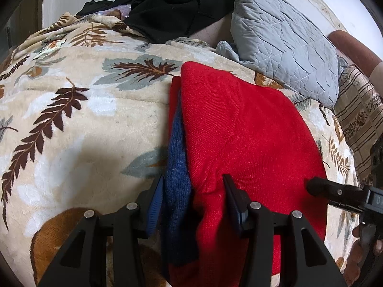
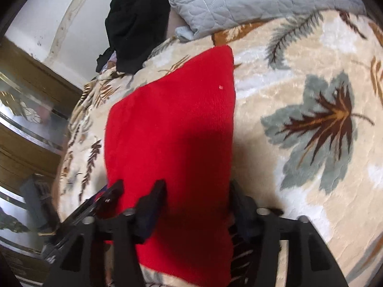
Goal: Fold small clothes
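A red knit garment point(image 1: 244, 131) with a blue knit edge point(image 1: 176, 167) lies folded on the leaf-patterned blanket point(image 1: 71, 110). My left gripper point(image 1: 194, 186) straddles its near left part, jaws apart, with the blue and red cloth between the fingers. My right gripper point(image 2: 196, 191) straddles the near edge of the red garment point(image 2: 172, 124), jaws apart with cloth between them. The right gripper's finger also shows in the left wrist view point(image 1: 318, 187), resting on the garment's right edge. The left gripper's finger shows in the right wrist view point(image 2: 112, 191).
A grey quilted pillow point(image 1: 287, 43) lies behind the garment. A pile of black clothes point(image 1: 172, 7) sits at the back. A striped patterned cushion point(image 1: 359, 119) is at the right. A wooden cabinet with glass point(image 2: 28, 110) stands past the bed's edge.
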A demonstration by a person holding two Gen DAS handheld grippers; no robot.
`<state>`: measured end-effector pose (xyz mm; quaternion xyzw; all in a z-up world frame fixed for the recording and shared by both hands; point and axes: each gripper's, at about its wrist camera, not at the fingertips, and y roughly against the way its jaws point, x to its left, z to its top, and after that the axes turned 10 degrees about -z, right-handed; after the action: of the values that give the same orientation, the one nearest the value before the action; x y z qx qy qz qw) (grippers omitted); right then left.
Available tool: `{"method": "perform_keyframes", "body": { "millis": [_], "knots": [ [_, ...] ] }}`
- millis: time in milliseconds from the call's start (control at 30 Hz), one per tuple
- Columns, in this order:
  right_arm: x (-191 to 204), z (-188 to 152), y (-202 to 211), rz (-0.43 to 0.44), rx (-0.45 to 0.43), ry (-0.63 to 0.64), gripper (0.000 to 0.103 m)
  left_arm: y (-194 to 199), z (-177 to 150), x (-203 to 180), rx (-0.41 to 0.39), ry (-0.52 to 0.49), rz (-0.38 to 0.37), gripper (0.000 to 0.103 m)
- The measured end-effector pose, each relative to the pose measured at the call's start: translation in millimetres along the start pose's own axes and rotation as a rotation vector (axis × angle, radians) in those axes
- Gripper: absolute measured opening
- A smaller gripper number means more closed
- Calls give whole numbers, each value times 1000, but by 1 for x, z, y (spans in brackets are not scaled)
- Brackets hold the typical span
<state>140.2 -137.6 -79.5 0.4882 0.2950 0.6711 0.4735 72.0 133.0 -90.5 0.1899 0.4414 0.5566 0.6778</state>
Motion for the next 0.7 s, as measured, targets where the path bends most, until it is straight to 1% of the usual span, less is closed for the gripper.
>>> {"method": "perform_keyframes", "body": {
  "millis": [67, 133, 167, 200, 233, 267, 300, 333, 367, 433, 467, 500, 567, 600, 633, 700],
  "knots": [
    [-2, -5, -1, 11, -6, -7, 68, 0, 0, -1, 0, -6, 5, 51],
    [-6, -8, -14, 50, 35, -29, 67, 0, 0, -1, 0, -6, 4, 51],
    [-5, -9, -15, 54, 41, -29, 65, 0, 0, -1, 0, -4, 3, 51],
    [-2, -11, -13, 37, 27, -7, 57, 0, 0, -1, 0, -2, 2, 51],
    [10, -14, -6, -23, -4, 64, 51, 0, 0, -1, 0, -1, 3, 51],
    [18, -16, -1, -61, -22, 103, 50, 0, 0, -1, 0, -3, 5, 51],
    [22, -19, 1, -88, -36, 127, 50, -1, 0, -2, 1, -6, 6, 51],
    [22, -20, -3, -108, -27, 136, 50, -1, 0, -2, 1, -10, 5, 51],
    [17, -19, -7, -102, -16, 121, 50, -1, 0, -2, 0, -15, 7, 51],
    [7, -20, -9, -51, -10, 74, 54, 0, 0, 0, -3, -9, -5, 51],
    [6, -22, -6, -38, -14, 72, 56, 2, 1, 2, -7, 7, -23, 51],
    [5, -23, -3, -44, -21, 73, 59, 5, 2, 5, -11, 26, -45, 51],
    [5, -27, 12, -72, -58, 74, 59, 17, 6, 13, -51, 76, -107, 50],
    [5, -27, 20, -90, -88, 71, 59, 28, 10, 19, -95, 99, -132, 50],
    [5, -27, 30, -104, -125, 66, 59, 35, 12, 22, -119, 113, -137, 50],
    [10, -22, 47, -84, -195, 66, 59, 45, 20, 32, -158, 156, -148, 50]
  ]
}}
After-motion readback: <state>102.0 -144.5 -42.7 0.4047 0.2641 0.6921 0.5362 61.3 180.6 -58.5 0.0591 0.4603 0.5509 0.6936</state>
